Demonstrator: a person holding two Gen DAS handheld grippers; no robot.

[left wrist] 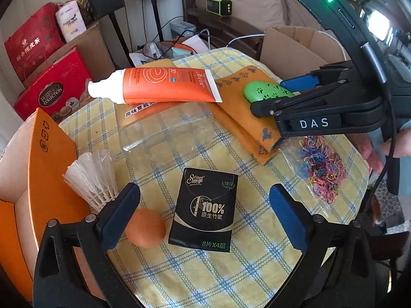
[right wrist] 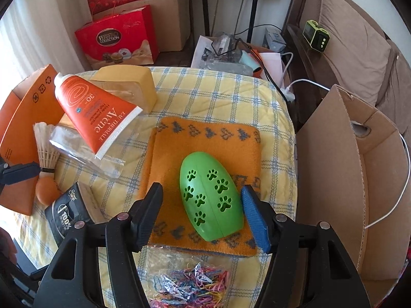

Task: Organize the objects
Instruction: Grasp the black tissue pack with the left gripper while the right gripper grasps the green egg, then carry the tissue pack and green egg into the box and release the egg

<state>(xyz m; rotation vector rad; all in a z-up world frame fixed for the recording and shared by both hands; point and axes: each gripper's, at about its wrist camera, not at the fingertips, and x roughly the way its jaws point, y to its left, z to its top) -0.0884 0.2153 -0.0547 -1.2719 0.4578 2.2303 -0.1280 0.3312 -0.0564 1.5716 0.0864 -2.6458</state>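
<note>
Right gripper [right wrist: 203, 213] is down over the green egg-shaped case [right wrist: 210, 200] on the orange towel [right wrist: 205, 138], jaws apart either side, pads not pressing it. Left gripper [left wrist: 203, 213] stands wide open, the black tissue pack [left wrist: 204, 210] between its jaws, untouched.

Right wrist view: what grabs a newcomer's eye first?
The bright green egg-shaped case with paw-print holes lies on a folded orange towel, between the right gripper's open fingers. Behind it to the left, an orange Avène tube rests tilted across a clear plastic container. A bag of colourful rubber bands lies nearest the camera.
</note>
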